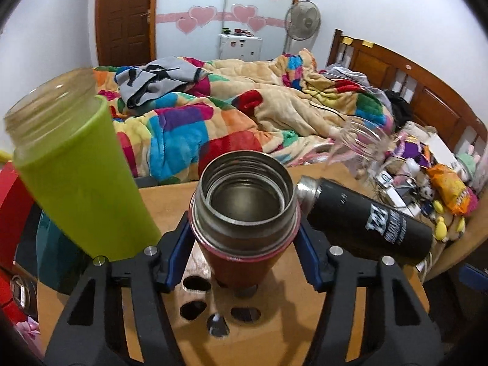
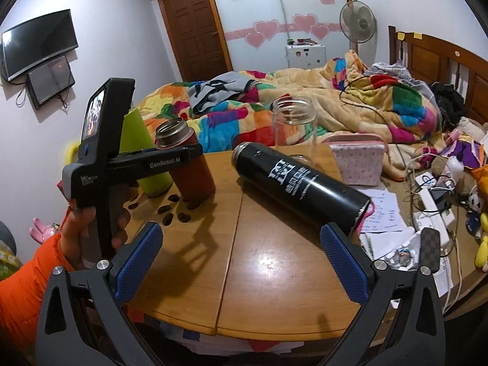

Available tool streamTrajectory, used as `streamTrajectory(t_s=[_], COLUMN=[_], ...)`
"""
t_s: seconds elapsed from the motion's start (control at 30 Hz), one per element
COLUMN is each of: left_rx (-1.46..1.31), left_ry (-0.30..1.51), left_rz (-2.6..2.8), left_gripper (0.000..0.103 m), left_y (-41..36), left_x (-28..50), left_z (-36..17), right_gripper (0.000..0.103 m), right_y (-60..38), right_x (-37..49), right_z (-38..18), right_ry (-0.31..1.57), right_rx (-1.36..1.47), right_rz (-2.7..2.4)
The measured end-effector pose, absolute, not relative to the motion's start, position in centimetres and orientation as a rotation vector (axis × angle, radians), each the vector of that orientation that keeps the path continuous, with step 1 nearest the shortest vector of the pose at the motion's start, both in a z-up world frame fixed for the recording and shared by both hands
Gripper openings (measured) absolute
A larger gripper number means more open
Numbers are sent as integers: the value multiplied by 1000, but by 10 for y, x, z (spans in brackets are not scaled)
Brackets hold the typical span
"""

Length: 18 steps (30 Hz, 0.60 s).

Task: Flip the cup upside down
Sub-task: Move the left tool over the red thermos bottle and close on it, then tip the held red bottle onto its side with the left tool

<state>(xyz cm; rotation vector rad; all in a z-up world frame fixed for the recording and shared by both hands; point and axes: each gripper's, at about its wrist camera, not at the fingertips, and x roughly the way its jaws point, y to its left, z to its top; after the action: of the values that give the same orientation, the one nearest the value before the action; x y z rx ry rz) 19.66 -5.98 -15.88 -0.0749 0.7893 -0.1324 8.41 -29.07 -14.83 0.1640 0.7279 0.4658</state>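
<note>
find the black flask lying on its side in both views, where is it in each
Left wrist view: the black flask lies at right of centre, just right of the red flask held between the left gripper's fingers, its steel neck pointing at it.
Right wrist view: the black flask lies mid-frame on the wooden table, mouth toward upper left.
Shared landmark: the clear glass jar behind it.

The red flask's (image 2: 190, 169) middle is masked by the left gripper (image 2: 183, 160) at centre left of the right wrist view, and the green cup (image 2: 143, 158) sits half behind both. The black bottle's (image 1: 366, 224) base hides behind a gripper finger (image 1: 308, 253) in the left wrist view (lower right), and its small white lettering is too fine to read.
</note>
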Motion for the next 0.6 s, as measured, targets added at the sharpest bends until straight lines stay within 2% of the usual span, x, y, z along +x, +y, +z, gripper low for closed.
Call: streamTrajectory(t_s=[0.6], left_rx=[-101], left_ry=[926], left_rz=[-454], left_gripper=[61], left_y=[-50], left_x=[94], left_z=[-146], right_gripper=[103], right_y=[-212], right_x=[76], right_z=[-197], right_ry=[734], right_rx=[-17], right_rz=[713])
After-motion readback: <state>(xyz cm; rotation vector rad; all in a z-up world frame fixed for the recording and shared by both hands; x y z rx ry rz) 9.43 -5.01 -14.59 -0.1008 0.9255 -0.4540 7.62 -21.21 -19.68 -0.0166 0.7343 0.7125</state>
